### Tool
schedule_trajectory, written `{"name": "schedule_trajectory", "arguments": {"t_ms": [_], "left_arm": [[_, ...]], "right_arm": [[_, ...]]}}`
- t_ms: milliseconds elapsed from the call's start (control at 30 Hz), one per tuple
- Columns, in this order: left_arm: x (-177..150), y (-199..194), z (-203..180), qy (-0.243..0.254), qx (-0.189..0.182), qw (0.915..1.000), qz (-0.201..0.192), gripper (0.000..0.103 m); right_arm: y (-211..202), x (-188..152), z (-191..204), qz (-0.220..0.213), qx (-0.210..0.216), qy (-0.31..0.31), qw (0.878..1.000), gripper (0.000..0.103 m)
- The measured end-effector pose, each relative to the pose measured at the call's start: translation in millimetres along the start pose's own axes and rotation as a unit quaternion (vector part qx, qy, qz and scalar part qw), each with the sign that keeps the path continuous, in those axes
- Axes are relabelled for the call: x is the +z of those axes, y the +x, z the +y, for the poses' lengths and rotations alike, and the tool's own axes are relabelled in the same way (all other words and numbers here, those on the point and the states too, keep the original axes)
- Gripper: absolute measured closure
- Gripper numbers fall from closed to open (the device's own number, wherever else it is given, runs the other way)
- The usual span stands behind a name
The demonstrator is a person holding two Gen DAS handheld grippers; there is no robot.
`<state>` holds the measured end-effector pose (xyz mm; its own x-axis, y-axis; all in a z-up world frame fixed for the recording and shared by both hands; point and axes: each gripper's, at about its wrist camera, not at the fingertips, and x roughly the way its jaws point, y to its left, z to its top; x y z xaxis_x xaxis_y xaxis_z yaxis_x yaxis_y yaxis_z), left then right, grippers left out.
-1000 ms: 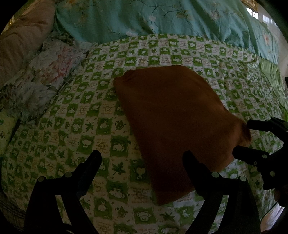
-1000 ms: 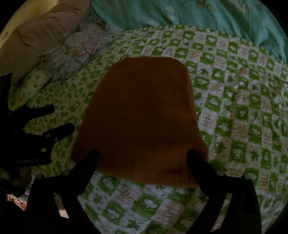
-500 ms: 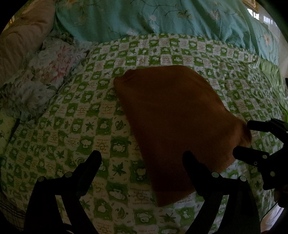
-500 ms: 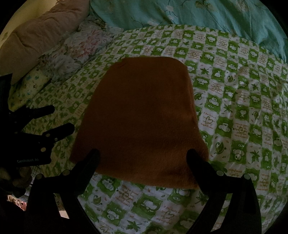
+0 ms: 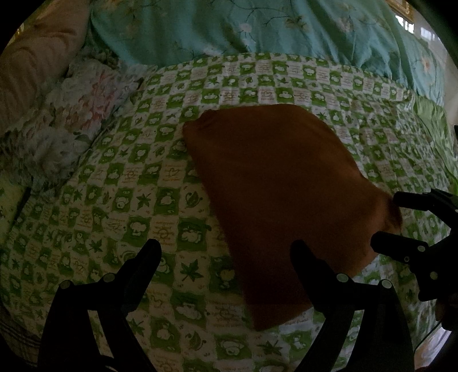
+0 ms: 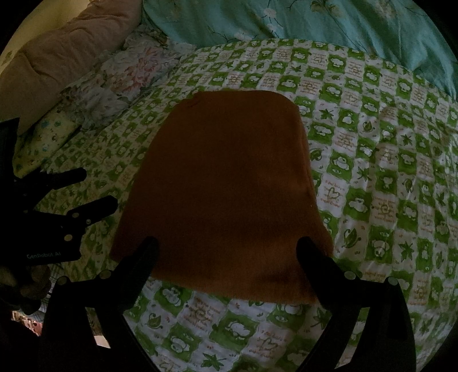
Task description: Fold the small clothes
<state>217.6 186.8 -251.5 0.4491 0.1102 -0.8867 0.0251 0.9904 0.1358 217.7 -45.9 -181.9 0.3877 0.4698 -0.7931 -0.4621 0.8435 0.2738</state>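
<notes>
Item: brown garment [image 6: 226, 183], plain, flat, folded to a rough rectangle with rounded far corners; lies on the green-and-white checked quilt [image 6: 372, 171] near the middle of the bed; no visible wrinkles on its upper face; near hem straight, seen in the right wrist view just ahead of the fingers; in the left wrist view the same garment [image 5: 274, 197] sits to the right of centre, its near-right corner slightly raised or bunched beside the other tool.

Right gripper [image 6: 227, 249]: jaws spread wide, holding nothing; both fingers stand over the garment's near edge, one towards each near corner; whether they touch the cloth cannot be told; also seen from the side at the right margin of the left wrist view [image 5: 386, 220], fingers apart, close to the bunched corner.

Left gripper [image 5: 226, 251]: jaws spread wide, holding nothing; left finger over bare quilt, right finger over the garment's near-left part; seen again at the left margin of the right wrist view [image 6: 98, 189], fingers apart, just beside the garment's left edge.

Surroundings: teal floral bedcover [image 6: 315, 23] along the far side; pale flowered pillow [image 5: 71, 114] at far left; beige padded cushion [image 6: 65, 54] beyond it; lighting dim.
</notes>
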Motion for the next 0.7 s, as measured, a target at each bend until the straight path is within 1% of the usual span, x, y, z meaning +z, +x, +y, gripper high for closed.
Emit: {"name": "schedule_trajectory", "arguments": {"t_ms": [700], "left_arm": [[0.7,2.1,-2.3,0.001,-0.003,1.0,0.001,0.011]], "right_arm": [[-0.9,-0.2,-2.3,-0.004,0.002,0.006,1.0,0.006]]}}
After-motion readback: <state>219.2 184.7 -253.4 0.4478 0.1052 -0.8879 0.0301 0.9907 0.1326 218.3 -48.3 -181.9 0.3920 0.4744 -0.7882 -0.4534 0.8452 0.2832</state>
